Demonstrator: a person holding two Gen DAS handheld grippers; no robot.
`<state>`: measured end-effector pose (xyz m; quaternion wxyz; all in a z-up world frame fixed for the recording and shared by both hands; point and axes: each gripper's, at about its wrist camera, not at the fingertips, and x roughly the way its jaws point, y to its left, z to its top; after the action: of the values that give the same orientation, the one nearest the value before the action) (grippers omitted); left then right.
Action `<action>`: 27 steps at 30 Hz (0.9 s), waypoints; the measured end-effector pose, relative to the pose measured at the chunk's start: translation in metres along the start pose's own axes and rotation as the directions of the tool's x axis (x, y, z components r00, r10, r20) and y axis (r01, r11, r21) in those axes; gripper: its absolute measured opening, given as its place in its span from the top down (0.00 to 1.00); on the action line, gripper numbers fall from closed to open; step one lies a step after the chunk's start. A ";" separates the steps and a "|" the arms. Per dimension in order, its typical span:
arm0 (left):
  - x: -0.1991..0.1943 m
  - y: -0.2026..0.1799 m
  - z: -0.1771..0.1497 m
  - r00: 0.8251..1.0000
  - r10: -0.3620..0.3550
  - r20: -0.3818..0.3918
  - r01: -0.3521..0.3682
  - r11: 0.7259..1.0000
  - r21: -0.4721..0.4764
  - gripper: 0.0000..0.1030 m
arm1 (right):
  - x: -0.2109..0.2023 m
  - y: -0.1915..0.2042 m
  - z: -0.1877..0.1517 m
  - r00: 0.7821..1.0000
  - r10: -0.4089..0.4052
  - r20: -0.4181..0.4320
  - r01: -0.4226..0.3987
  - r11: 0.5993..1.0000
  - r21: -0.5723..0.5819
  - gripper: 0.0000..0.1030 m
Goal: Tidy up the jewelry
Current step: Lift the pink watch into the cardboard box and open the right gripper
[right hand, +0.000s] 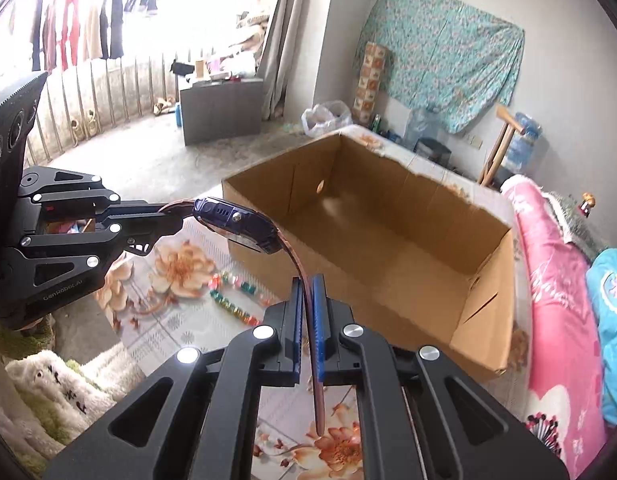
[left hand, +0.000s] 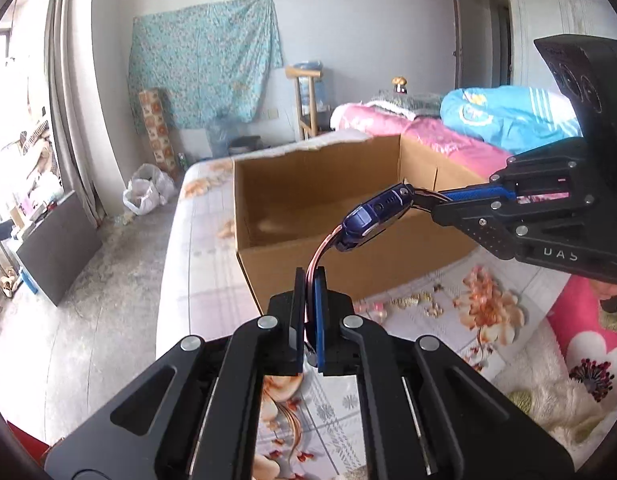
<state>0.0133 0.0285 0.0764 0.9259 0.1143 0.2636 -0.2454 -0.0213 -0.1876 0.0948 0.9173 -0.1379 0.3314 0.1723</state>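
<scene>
A watch with a purple case (left hand: 372,216) and a pink strap hangs in the air in front of an open cardboard box (left hand: 308,200). In the left wrist view my left gripper (left hand: 309,276) is shut on one end of the strap. My right gripper (left hand: 422,200) comes in from the right, shut on the other end beside the case. The right wrist view shows the same hold: the right gripper (right hand: 308,280) clamps the strap, whose end sticks out below the pads. The left gripper (right hand: 180,216) grips the strap left of the watch case (right hand: 236,224). The box (right hand: 388,240) looks empty inside.
A string of coloured beads (right hand: 232,300) and small gold pieces (left hand: 408,304) lie on the flowered bedsheet (right hand: 176,268) near the box. A pink quilt (right hand: 548,280) and blue bedding (left hand: 508,116) lie to the right, a fluffy white throw (right hand: 60,380) at the near edge. The floor drops off left of the bed.
</scene>
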 end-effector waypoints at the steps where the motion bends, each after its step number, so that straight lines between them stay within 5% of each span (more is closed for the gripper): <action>1: 0.004 0.003 0.013 1.000 -0.008 0.014 0.008 1.000 -0.003 0.97 | -0.003 -0.007 0.010 1.000 -0.005 0.015 0.005 1.000 0.014 0.95; 6: 0.055 0.030 0.071 0.991 -0.108 -0.080 0.102 0.992 -0.068 0.97 | 0.026 -0.064 0.059 0.998 0.032 -0.053 -0.026 0.992 0.125 0.95; 9: 0.109 0.044 0.094 0.959 -0.177 -0.221 0.153 0.981 -0.122 0.97 | 0.071 -0.100 0.076 0.980 0.091 -0.178 -0.051 0.975 0.217 0.95; 12: 0.157 0.039 0.106 0.930 -0.143 -0.340 0.129 0.990 -0.065 0.97 | 0.126 -0.122 0.080 0.934 0.173 -0.312 -0.075 0.950 0.302 0.95; 16: 0.207 0.040 0.108 0.857 -0.153 -0.493 0.142 0.988 -0.059 0.96 | 0.183 -0.139 0.074 0.859 0.254 -0.444 -0.082 0.925 0.370 0.95; 20: 0.232 0.032 0.104 0.822 -0.112 -0.558 0.139 0.990 0.006 0.96 | 0.220 -0.149 0.063 0.797 0.316 -0.514 -0.086 0.903 0.422 0.95; 24: 0.252 0.032 0.105 0.806 -0.049 -0.590 0.109 0.992 0.066 0.90 | 0.247 -0.156 0.057 0.750 0.333 -0.571 -0.052 0.891 0.450 0.92; 27: 0.256 0.038 0.110 0.818 -0.042 -0.574 0.086 0.995 0.049 0.85 | 0.256 -0.155 0.057 0.751 0.265 -0.604 -0.003 0.917 0.398 0.88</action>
<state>0.2700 -0.0776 0.0320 0.7904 0.2074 0.5239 -0.2403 0.2584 -0.2488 -0.0090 0.7399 0.0124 0.6628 0.1146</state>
